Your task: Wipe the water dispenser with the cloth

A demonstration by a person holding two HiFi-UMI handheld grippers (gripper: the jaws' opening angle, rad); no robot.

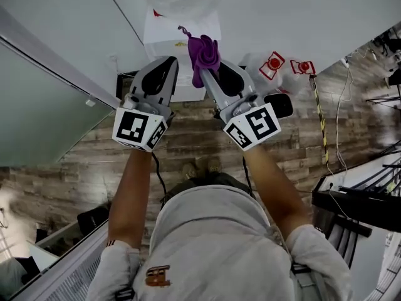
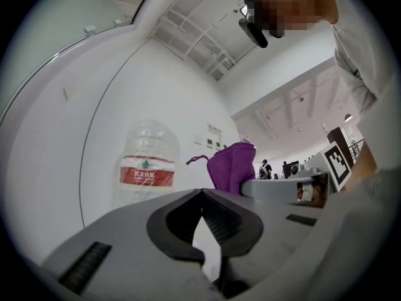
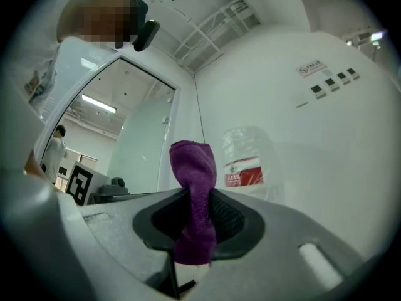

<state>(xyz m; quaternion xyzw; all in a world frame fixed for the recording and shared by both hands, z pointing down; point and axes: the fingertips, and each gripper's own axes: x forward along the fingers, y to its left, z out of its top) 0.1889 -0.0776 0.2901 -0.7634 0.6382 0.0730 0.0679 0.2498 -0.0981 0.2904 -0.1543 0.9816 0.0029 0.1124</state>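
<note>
The white water dispenser (image 1: 178, 39) stands against the wall straight ahead, with a clear bottle (image 2: 147, 162) with a red label on top. My right gripper (image 1: 207, 74) is shut on a purple cloth (image 1: 204, 54), which sticks up out of the jaws; in the right gripper view the cloth (image 3: 195, 193) is clamped between the pads, with the bottle (image 3: 245, 162) behind it. My left gripper (image 1: 168, 61) is held alongside, to the left of the cloth (image 2: 233, 167). Its jaws meet at the tips with nothing between them (image 2: 202, 193). Both grippers hover just short of the dispenser.
A glass partition (image 1: 44, 105) runs along the left. Red-and-white items (image 1: 274, 63) lie on the wooden floor (image 1: 188, 149) right of the dispenser. A black stand (image 1: 357, 205) and cables (image 1: 338, 124) are at the far right. Wall switches (image 3: 332, 83) sit above the bottle.
</note>
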